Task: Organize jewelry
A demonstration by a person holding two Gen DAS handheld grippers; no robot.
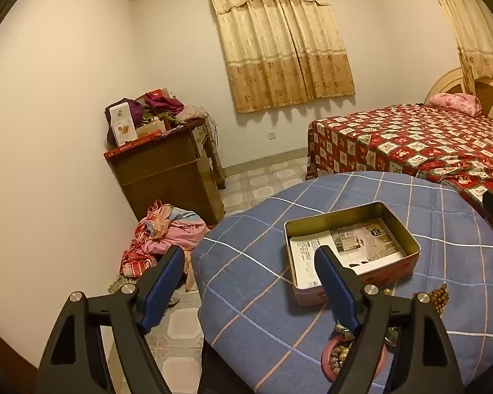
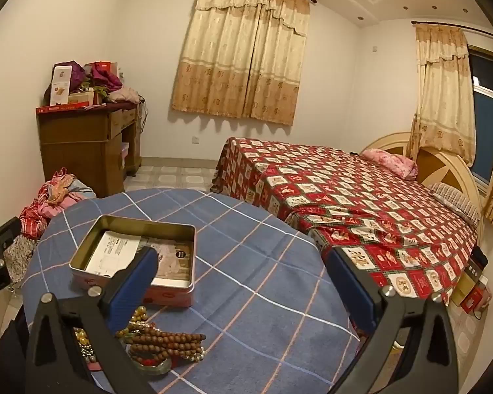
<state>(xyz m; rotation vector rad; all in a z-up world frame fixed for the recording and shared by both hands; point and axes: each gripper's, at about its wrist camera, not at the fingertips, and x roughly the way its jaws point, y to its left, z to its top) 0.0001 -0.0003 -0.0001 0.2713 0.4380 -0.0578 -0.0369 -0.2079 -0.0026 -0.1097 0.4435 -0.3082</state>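
An open pink tin box (image 1: 407, 266) (image 2: 167, 295) with printed paper inside stands on the round table with a blue checked cloth (image 1: 246, 282) (image 2: 263, 262). A pile of brown wooden bead strings (image 2: 167, 344) lies on the near edge, also showing in the left wrist view (image 1: 438, 297). A pink dish of small beads (image 1: 333, 361) sits beside it. My left gripper (image 1: 249, 262) is open and empty, held above the table's left edge. My right gripper (image 2: 243, 262) is open and empty, above the table behind the beads.
A bed with a red patterned cover (image 2: 361, 197) stands close behind the table on the right. A wooden desk piled with clothes and boxes (image 1: 167, 164) stands by the left wall. A heap of clothes (image 1: 161, 236) lies on the tiled floor.
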